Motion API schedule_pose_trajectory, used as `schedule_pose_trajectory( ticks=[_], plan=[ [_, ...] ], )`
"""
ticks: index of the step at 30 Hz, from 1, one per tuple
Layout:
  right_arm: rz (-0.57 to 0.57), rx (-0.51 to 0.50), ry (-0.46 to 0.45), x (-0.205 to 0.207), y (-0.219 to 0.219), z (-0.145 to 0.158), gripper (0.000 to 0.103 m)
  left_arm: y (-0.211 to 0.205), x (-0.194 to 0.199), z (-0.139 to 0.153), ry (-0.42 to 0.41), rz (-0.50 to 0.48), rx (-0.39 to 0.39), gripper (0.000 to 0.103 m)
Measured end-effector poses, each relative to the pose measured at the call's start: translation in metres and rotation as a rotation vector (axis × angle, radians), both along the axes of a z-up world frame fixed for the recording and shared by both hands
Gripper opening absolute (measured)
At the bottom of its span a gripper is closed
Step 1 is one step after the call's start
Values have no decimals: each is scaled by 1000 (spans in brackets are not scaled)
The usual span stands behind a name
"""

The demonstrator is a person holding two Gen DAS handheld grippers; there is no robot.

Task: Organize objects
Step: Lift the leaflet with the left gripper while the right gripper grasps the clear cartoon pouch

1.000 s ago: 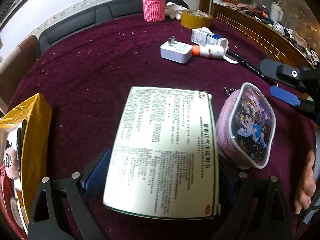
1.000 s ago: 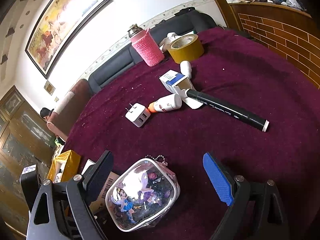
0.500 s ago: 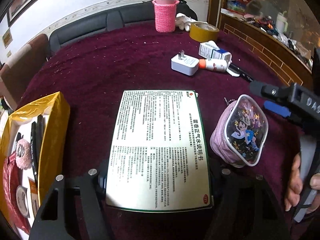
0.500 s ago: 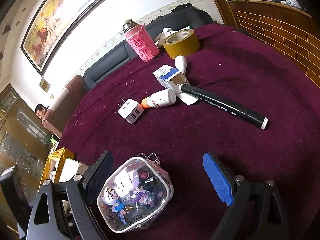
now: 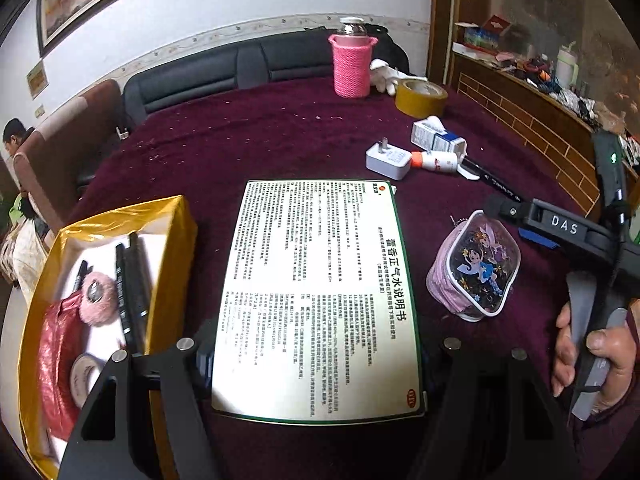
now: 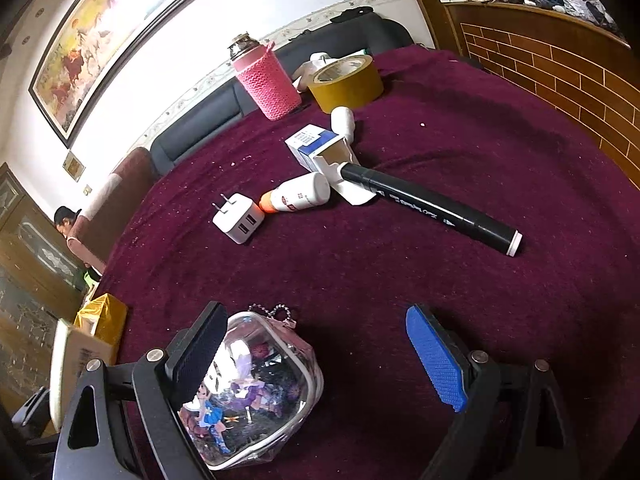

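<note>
Two grippers: we work one in each hand over a round table under dark red cloth.
Left gripper: we see its jaws clamped on the side edges of the flat medicine box; the opening narrowed a moment ago and then held, with the box between the pads.
Medicine box: its printed face is up and its long axis runs straight out along the fingers; it looks to be lifted off the cloth, though we cannot tell how far.
Key relation: the gold-lined box lies just to the left of the held box, long side parallel to it, so we judge the coming move is a sideways carry leftward by the left hand, which is the nearer one.
Room inside: black pens, a pink pompom, a red pouch and a tape roll already fill much of the tray, so we expect a tight fit.
Right gripper: its jaws stand wide apart, the left pad just beside the cartoon coin purse, the blue pad well clear; nothing is gripped.
Still out: charger plug, small bottle, blue-and-white carton, black marker, yellow tape and pink-sleeved flask, all well apart from the tray.
In the way: nothing lies between the held box and the tray's near wall.
</note>
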State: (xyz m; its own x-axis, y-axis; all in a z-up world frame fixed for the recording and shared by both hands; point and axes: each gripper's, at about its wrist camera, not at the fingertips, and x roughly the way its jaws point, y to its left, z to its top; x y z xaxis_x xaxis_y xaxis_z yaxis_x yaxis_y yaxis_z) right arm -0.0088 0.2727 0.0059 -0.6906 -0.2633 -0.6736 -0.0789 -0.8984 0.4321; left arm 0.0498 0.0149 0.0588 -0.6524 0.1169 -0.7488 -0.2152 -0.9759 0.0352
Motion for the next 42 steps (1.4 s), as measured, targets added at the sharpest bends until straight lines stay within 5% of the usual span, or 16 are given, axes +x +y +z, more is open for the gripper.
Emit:
schedule_pose_trajectory(
  ticks=[13,22,30,38,42],
  plan=[
    [-57,41,-21,9,0,2,94,-41,26,21,62,64,8,70],
    [13,-108,-146,30,-28,1,94,-51,33,23,93,67,14,71],
    [13,5,-181,15,-62,1,95,-61,34,20,86,72,37,71],
    [33,284,-167,0,-104,-4,91,-76,37,17,74,72,87,71],
    [36,294,-149,2,-103,-4,89,-86,38,16,66,77,120,71]
  ],
)
